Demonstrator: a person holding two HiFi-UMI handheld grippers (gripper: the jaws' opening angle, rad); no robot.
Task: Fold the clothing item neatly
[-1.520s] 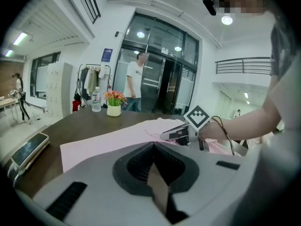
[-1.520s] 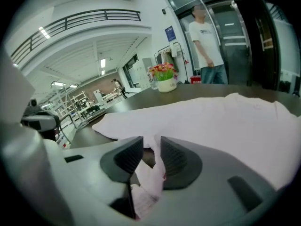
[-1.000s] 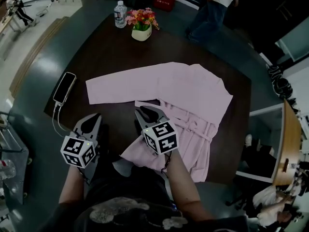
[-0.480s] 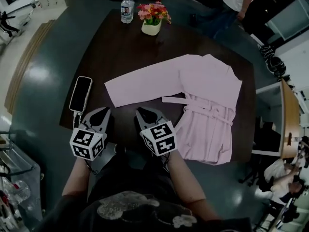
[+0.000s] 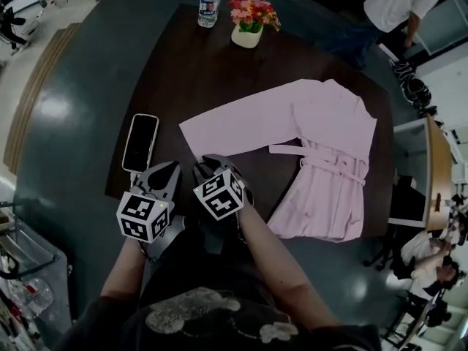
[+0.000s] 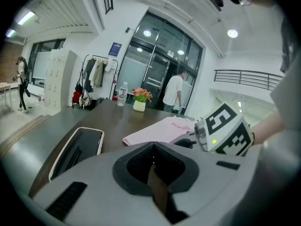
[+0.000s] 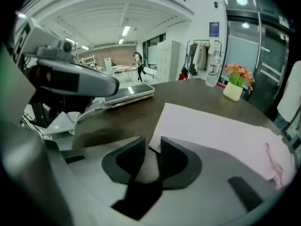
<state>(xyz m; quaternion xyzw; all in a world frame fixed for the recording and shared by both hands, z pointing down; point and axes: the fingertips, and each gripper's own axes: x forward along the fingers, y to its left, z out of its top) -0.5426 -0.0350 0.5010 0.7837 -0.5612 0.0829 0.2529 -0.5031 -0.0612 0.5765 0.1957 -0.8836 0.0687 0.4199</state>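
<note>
Head view: the pink robe (image 5: pixel 329 130) lay spread flat on the dark surface (image 5: pixel 183 57), with one sleeve (image 5: pixel 234 123) stretched out toward the person. No fold showed, so the job looked barely begun, sleeve and body both still to be turned in

Left gripper view: the left gripper (image 6: pixel 153 150) was closed and empty, short of the cloth

Right gripper view: the right gripper (image 7: pixel 151 142) had just been opening its jaws; nothing was clamped, and the cuff corner lay right at their tips, likely the first grasp
</note>
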